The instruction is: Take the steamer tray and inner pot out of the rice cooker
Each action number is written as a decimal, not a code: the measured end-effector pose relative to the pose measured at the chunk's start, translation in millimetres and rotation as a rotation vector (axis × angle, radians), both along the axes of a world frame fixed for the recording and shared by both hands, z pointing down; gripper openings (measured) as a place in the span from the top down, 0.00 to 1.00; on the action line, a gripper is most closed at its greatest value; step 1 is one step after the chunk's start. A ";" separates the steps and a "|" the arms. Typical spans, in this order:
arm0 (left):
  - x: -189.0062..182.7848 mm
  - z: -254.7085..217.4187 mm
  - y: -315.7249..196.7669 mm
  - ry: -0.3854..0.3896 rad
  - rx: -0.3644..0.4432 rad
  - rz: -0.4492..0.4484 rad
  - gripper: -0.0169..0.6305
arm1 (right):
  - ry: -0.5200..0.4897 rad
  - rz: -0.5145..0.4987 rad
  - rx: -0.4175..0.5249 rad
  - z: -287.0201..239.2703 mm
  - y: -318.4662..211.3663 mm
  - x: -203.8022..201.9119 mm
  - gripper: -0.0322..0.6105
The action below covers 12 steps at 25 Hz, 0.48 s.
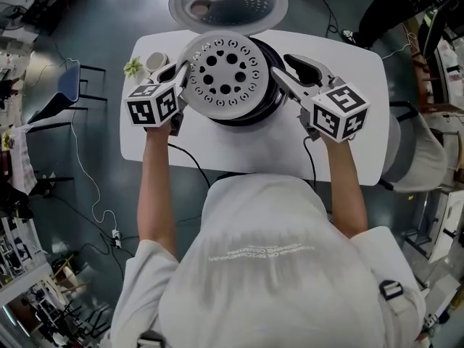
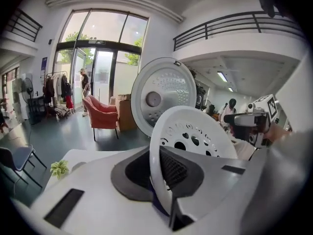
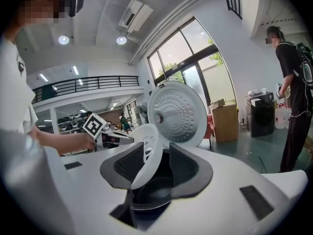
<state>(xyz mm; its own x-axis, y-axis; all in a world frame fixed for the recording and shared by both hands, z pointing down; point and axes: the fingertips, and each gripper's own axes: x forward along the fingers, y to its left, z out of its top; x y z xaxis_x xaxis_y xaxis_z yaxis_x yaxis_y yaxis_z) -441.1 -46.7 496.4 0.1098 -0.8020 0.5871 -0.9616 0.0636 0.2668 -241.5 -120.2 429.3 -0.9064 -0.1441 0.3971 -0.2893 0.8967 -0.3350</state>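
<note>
On your left gripper (image 2: 164, 170) the fingers are pinched tight on the rim of the steamer tray (image 2: 195, 131), the white edge clamped between the dark pads. On your right gripper (image 3: 156, 168) the fingers stand spread; the tray's opposite rim runs down between them, but the pads aren't squeezing it.

From the head view, your left gripper (image 1: 181, 75) and right gripper (image 1: 283, 67) flank the steamer tray (image 1: 225, 75), which sits tilted over the mouth of the rice cooker (image 1: 264, 104). It's a white round disc punched with round holes, heart shapes and curved slots. Look under it in the right gripper view: the dark inner pot (image 3: 151, 195) is down inside the cooker. The lid (image 1: 228, 2) stands open behind, its dimpled white inner face towards you.

The cooker rests on a white bench (image 1: 348, 143) with rounded corners. A small green plant (image 1: 133, 67) and a white cup (image 1: 156, 61) sit at its far left corner, just beside your left gripper. A black cable (image 1: 188, 158) trails off the near edge.

Around you there's a dark grey-blue floor (image 1: 94, 42), a red armchair (image 2: 100, 114) before tall glass doors (image 2: 98, 67), and a person (image 3: 293, 97) in black standing off to your right.
</note>
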 end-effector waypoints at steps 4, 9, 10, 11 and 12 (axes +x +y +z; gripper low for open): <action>-4.9 -17.6 5.9 0.009 0.041 -0.048 0.92 | -0.010 -0.028 0.014 -6.3 -1.9 -3.3 0.68; -40.1 -36.6 34.0 -0.008 0.075 -0.119 0.92 | -0.015 -0.095 0.043 -15.8 11.6 -39.7 0.68; -46.9 -38.5 41.7 -0.010 0.079 -0.139 0.92 | -0.015 -0.113 0.047 -16.3 15.3 -47.3 0.68; -50.6 -39.7 49.5 -0.012 0.081 -0.158 0.92 | -0.016 -0.132 0.050 -16.7 18.6 -52.1 0.68; -48.9 -40.8 56.4 -0.015 0.081 -0.176 0.92 | -0.018 -0.150 0.052 -17.6 21.0 -51.7 0.68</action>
<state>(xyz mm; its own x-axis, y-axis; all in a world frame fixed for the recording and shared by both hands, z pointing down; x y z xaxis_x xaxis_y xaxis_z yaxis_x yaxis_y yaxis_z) -490.0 9.8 455.6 -0.0449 -0.8529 0.5202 -0.9415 0.2102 0.2635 -293.2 -99.1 411.7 -0.9261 -0.0266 0.3764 -0.1452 0.9458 -0.2905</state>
